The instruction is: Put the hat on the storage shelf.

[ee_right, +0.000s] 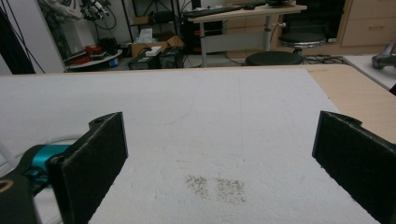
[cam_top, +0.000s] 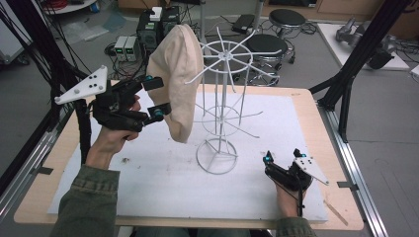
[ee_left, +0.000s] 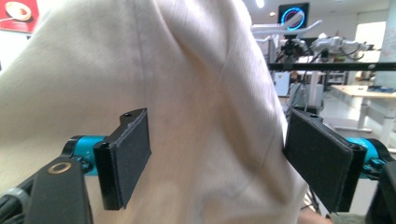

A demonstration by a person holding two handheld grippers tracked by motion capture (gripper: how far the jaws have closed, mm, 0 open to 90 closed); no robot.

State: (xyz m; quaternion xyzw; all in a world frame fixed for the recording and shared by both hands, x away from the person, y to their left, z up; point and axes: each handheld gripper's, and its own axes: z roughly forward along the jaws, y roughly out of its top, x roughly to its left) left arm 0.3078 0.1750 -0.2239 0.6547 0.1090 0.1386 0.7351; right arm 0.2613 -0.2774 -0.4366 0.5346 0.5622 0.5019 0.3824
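Now the cream hat hangs on the wire rack, so the left gripper stands wide beside it; the right gripper rests wide and empty on the white mat.

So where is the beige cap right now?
In the high view the beige cap hangs on an arm at the left side of the white wire rack, above the white mat, with the open left gripper right beside it.

even indoor light throughout, soft shadows, the close cloth slightly blurred, ceiling lamps glaring behind it.
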